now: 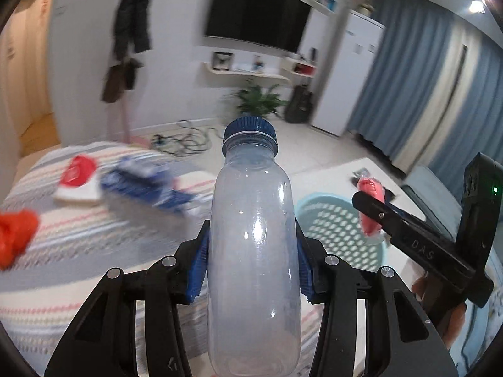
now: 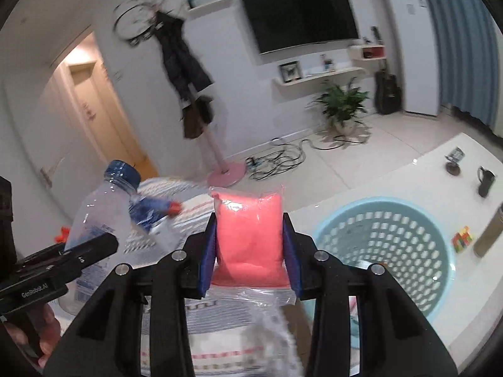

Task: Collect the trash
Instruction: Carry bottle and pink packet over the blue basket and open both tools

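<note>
My left gripper (image 1: 251,267) is shut on an empty clear plastic bottle (image 1: 253,251) with a blue cap, held upright above the striped bedding (image 1: 94,235). The same bottle (image 2: 97,216) shows at the left of the right wrist view. My right gripper (image 2: 250,251) is shut on a clear bag of pink stuff (image 2: 248,238), also seen as the pink bag (image 1: 371,207) at the right of the left wrist view. A pale blue perforated basket (image 2: 386,251) stands on the white table just right of the right gripper; its rim (image 1: 311,201) lies beyond the bottle.
On the bedding lie a blue and white wrapper (image 1: 147,188), a red and white item (image 1: 77,179) and red scraps (image 1: 15,235). The white table (image 2: 424,169) carries a small cube puzzle (image 2: 462,238), a dark mug (image 2: 485,182) and a metal flask (image 2: 490,229). Cables (image 2: 283,157) lie on the floor.
</note>
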Demonstrator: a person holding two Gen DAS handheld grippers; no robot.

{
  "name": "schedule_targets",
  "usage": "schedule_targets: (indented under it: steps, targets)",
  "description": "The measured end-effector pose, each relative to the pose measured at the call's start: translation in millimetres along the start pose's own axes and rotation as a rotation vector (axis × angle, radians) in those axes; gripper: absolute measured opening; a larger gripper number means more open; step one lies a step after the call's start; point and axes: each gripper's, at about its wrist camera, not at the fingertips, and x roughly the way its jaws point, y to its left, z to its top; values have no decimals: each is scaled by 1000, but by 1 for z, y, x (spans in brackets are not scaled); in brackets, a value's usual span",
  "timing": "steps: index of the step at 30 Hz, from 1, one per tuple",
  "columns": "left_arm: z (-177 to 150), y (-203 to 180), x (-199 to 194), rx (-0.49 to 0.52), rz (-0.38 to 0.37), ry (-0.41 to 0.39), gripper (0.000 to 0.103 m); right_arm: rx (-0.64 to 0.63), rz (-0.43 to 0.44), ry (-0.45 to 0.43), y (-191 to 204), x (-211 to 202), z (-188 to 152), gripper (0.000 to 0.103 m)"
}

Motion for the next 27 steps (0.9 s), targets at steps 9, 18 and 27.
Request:
schedule_targets:
  steps: [9, 18, 27]
  targets:
    - [9, -62, 84, 60, -149, 96, 45, 173, -199, 49, -94, 9, -9, 35]
    - [-14, -84, 154, 44, -205, 222, 46, 246, -394, 286, -144, 60, -44, 35]
    - [-24, -79, 169, 34, -199, 250, 52, 259, -400, 312, -156, 64, -55, 38]
